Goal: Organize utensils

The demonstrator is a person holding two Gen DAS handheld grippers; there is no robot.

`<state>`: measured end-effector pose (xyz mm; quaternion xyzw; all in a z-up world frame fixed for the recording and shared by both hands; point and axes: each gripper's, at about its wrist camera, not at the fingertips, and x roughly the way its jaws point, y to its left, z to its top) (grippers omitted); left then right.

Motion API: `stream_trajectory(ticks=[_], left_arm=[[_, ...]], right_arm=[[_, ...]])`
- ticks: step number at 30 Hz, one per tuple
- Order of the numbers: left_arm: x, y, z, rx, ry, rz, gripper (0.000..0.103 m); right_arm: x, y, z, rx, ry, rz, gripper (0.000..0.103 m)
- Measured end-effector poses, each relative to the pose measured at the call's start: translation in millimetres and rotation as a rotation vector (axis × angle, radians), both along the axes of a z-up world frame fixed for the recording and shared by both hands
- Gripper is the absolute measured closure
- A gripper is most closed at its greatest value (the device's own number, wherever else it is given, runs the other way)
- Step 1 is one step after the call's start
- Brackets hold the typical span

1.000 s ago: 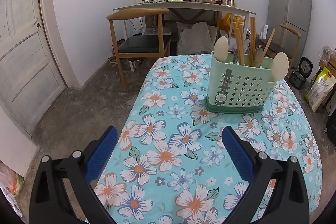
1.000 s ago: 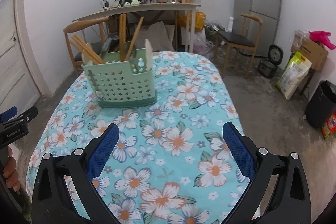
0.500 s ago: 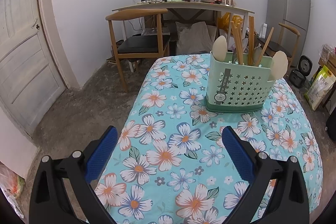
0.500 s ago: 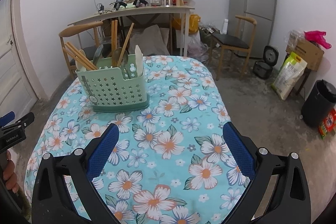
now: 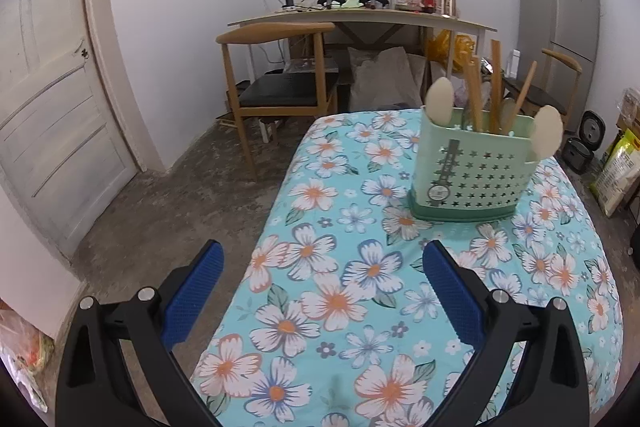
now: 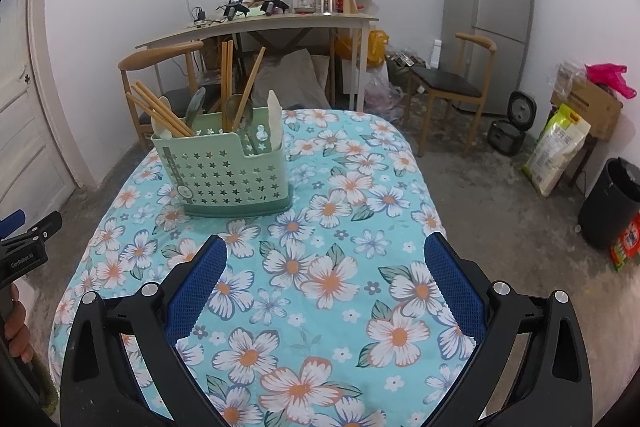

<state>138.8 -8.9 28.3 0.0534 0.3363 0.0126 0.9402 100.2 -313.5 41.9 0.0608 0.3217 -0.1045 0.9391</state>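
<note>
Green star-punched utensil caddy [image 5: 470, 175] stands upright on the floral surface [image 5: 360, 287], holding wooden chopsticks [image 6: 164, 113] and spoons; left claw [image 5: 320, 291] and right claw [image 6: 326, 287] hover near it, both wide open, empty.

Left gripper [image 5: 322, 263] wide open, empty, above floral tablecloth [image 5: 340, 303]. Green star-perforated utensil caddy [image 5: 472, 171] upright on cloth, well ahead, holding wooden spoons [image 5: 439, 102] and chopsticks [image 5: 496, 87]. Wooden chair [image 5: 280, 83], cluttered desk [image 5: 360, 17], grey fridge [image 5: 560, 27] behind.
</note>
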Motion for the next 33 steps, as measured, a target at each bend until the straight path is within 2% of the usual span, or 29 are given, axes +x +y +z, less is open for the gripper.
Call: stream_trajectory(ticks=[33], left_arm=[[-0.2, 4.1, 0.8, -0.009, 0.013, 0.001, 0.005]], right_arm=[[1.6, 3.1, 2.3, -0.003, -0.005, 0.016, 0.008]])
